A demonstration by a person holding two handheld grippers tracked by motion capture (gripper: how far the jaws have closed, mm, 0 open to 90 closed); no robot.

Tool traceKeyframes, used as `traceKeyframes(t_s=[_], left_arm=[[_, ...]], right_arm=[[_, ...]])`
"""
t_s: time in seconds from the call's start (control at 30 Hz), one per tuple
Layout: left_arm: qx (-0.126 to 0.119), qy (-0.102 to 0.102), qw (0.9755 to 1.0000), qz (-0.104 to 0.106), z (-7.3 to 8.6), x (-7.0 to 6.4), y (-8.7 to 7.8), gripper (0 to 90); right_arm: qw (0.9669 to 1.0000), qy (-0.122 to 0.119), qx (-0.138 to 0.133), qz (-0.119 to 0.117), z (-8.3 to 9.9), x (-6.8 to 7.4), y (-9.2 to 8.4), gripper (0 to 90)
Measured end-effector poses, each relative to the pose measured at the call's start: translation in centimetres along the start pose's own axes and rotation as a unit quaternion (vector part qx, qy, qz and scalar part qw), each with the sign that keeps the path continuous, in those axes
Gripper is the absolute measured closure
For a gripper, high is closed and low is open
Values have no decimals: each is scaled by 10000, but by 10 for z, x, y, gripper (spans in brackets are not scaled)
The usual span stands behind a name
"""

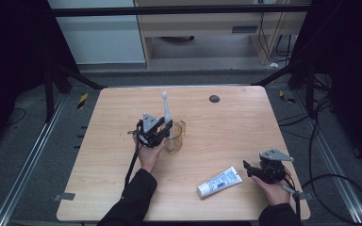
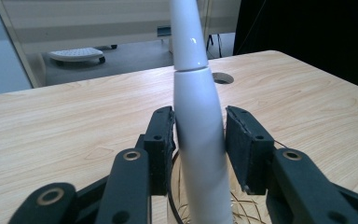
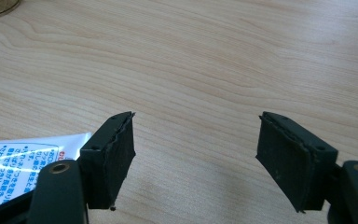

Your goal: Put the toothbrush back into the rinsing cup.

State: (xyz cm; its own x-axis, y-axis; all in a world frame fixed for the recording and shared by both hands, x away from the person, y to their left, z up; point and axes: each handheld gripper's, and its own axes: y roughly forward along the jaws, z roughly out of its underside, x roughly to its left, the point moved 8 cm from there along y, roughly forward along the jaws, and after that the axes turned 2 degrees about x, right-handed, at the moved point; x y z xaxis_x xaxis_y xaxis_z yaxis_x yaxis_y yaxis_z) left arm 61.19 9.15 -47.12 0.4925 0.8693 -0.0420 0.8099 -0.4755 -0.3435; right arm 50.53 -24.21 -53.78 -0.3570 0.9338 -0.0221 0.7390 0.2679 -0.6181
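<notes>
Toothbrush stood in a cup, flanked by the left hand-held gripper.
Its jaws are released; the right hand-held gripper is spread empty; blue tube print cannot be read.

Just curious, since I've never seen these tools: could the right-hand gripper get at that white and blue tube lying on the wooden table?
Probably yes. The right gripper is open, and the white and blue tube lies flat just beside it on the bare wooden table, with nothing between them.
</notes>
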Motion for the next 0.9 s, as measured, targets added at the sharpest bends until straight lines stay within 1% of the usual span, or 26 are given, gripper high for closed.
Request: traceKeyframes(t_s=[0.17,0.33,0.4,0.47,0.53,0.6,0.63,0.7,0.73,0.8,0.9], left_arm=[[12,22,10000,-24,0,0,0,612],[21,36,10000,-24,-1,0,-5,578],[76,56,9999,-38,-1,1,-8,547],[118,115,9998,-75,-1,2,-13,541],[133,84,9999,-51,-1,2,-21,534],[124,142,9998,-58,-3,2,-28,523],[102,150,9998,-46,-4,2,-31,519],[75,125,9999,-40,-7,0,-36,511],[108,151,9998,-35,-8,0,-38,507],[194,271,9994,-104,-9,0,-44,497],[232,309,9992,-125,-12,4,-54,493]], right_arm=[[10000,41,6,-21,0,1,-1,274],[10000,17,-17,-10,-1,0,-1,274],[10000,39,-40,0,-1,0,-2,273],[10000,50,-50,3,-1,0,-2,273],[10000,77,-61,-8,-2,0,-3,272],[10000,69,-71,-13,-2,0,-4,272],[9999,89,-67,-26,-3,1,-4,271],[9999,55,-98,-15,-4,1,-5,271],[9999,76,-108,-31,-4,1,-6,271],[9999,77,-146,-34,-5,2,-7,271],[9998,101,-184,-52,-7,2,-9,272]])
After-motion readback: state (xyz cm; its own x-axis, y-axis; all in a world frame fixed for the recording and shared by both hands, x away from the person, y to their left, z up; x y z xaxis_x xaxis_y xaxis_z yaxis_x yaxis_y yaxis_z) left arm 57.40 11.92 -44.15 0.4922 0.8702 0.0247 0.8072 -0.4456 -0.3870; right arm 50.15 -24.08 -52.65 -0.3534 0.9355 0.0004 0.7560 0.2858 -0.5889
